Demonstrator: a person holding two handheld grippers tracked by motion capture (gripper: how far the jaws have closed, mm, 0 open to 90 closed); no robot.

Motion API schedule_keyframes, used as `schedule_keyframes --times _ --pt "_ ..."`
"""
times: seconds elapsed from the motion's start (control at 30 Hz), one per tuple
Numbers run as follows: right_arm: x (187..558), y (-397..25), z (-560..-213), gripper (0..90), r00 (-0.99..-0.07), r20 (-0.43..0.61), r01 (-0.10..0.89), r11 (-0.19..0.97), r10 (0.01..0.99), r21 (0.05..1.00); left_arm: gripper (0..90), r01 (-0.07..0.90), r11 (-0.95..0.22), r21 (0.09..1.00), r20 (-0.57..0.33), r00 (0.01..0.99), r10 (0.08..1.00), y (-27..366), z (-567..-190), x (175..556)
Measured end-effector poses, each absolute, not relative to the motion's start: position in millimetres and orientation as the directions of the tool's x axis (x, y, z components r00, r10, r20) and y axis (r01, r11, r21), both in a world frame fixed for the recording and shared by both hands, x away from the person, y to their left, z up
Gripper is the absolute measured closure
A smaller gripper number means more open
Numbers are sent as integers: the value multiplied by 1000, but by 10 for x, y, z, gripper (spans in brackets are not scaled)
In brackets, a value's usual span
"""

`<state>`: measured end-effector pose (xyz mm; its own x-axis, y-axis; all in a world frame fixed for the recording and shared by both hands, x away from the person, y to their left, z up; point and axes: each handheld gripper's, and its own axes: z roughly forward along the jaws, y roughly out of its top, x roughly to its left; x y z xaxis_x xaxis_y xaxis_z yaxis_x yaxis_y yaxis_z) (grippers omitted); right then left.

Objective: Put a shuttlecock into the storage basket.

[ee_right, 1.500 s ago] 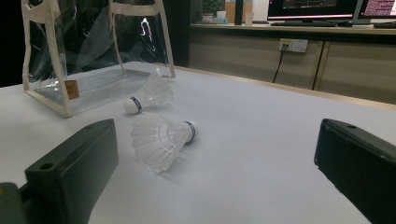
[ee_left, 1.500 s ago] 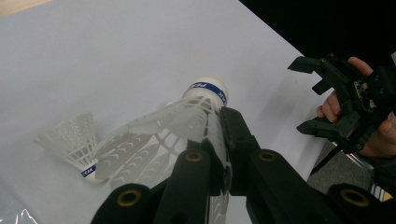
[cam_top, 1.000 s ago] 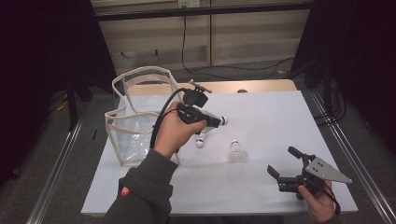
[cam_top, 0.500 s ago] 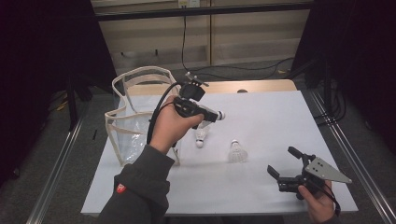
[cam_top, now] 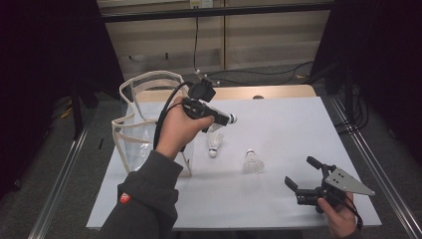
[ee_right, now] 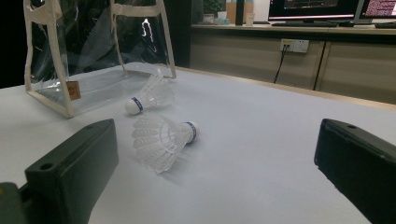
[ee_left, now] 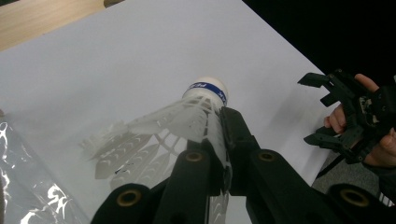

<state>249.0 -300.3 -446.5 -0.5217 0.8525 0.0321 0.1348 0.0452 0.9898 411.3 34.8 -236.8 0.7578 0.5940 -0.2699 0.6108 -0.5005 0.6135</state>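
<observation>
My left gripper is held up above the table near the bag, shut on the skirt of a white shuttlecock whose blue-banded cork points away from the jaws. Two more shuttlecocks lie on the white table: one just below the left hand, the other nearer the middle. In the right gripper view they lie ahead, the near one and the far one. My right gripper rests low at the front right, open, with nothing between its jaws.
A clear plastic bag with cream trim and handles stands upright at the table's left edge. The white sheet covers the table, with a wooden strip at the back. Metal rails run along both sides.
The left gripper has risen a little and tilted with the shuttlecock still in its jaws. The right gripper has stayed in place.
</observation>
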Motion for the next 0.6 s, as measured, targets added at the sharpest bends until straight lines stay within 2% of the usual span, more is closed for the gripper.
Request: schedule_keyframes --times 0.6 --pt "2490 -3004 -4465 0 -523 30 134 47 852 990 888 614 -497 613 -260 751 606 388 -2277 4165"
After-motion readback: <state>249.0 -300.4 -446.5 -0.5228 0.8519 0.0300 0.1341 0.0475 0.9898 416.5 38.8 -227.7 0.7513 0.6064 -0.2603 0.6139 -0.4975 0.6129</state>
